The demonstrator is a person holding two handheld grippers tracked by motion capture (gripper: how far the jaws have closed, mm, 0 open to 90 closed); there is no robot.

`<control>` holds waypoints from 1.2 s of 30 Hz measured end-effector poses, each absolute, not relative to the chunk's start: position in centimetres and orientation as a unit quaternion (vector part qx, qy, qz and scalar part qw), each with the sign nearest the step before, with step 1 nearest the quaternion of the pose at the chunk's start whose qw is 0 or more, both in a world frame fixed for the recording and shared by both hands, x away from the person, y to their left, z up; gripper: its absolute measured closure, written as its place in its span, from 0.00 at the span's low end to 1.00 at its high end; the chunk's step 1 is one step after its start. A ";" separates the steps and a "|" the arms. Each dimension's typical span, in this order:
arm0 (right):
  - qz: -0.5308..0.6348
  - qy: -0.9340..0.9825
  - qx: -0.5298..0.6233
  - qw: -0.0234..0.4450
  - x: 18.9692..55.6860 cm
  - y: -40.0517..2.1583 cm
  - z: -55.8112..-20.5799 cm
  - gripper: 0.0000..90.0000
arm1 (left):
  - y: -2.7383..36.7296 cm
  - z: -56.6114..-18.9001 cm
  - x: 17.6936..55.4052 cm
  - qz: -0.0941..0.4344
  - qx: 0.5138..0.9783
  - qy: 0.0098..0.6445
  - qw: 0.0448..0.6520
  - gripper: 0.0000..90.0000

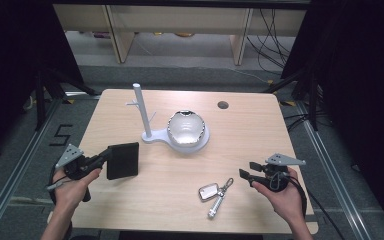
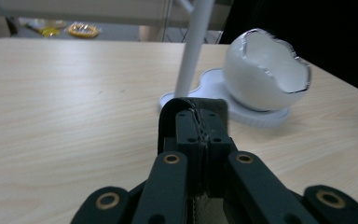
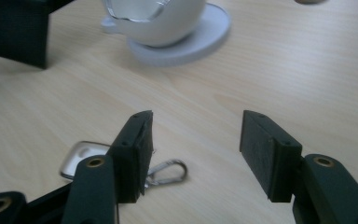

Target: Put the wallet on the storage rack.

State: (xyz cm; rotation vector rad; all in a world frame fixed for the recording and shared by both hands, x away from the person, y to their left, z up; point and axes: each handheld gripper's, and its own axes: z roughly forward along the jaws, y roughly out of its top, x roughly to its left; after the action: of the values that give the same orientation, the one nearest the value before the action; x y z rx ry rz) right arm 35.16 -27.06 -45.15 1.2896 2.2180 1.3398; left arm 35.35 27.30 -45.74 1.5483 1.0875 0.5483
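My left gripper (image 1: 107, 156) is shut on a flat black wallet (image 1: 123, 160), gripping its left edge and holding it just above the wooden table (image 1: 260, 125). In the left gripper view the jaws (image 2: 200, 123) are pressed together on the wallet's edge (image 2: 167, 116). My right gripper (image 1: 245, 170) hovers open at the right with nothing between its jaws (image 3: 196, 140). A key ring with a metal tag (image 1: 208, 191), a carabiner (image 3: 168, 170) and a small metal cylinder (image 1: 215, 206) lies on the table to its left, under the left jaw in the right gripper view.
A white stand with an upright pole (image 1: 142, 110) and an egg-shaped white bowl (image 1: 186, 129) sits mid-table; the bowl (image 2: 265, 70) is ahead and right of the left gripper. A cable hole (image 1: 223, 105) lies near the far edge. Shelving and cables stand beyond the table.
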 end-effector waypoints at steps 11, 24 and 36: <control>0.436 0.856 0.260 0.101 37.1 -21.8 -39.2 0.49 | 22.0 -43.3 33.9 0.197 0.696 0.356 0.592 0.98; 0.390 0.905 0.154 0.063 38.4 -16.6 -38.1 0.42 | 15.8 -41.6 33.0 0.127 0.735 0.261 0.612 0.98; 0.328 0.942 0.074 0.022 39.1 -14.6 -38.9 0.44 | 11.8 -41.7 33.1 0.086 0.766 0.208 0.601 0.98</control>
State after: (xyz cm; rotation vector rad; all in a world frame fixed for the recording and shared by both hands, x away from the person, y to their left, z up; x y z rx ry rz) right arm 39.11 -14.56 -38.90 0.2305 2.9183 1.0152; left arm 33.05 11.84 -41.71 1.7755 0.4830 0.1996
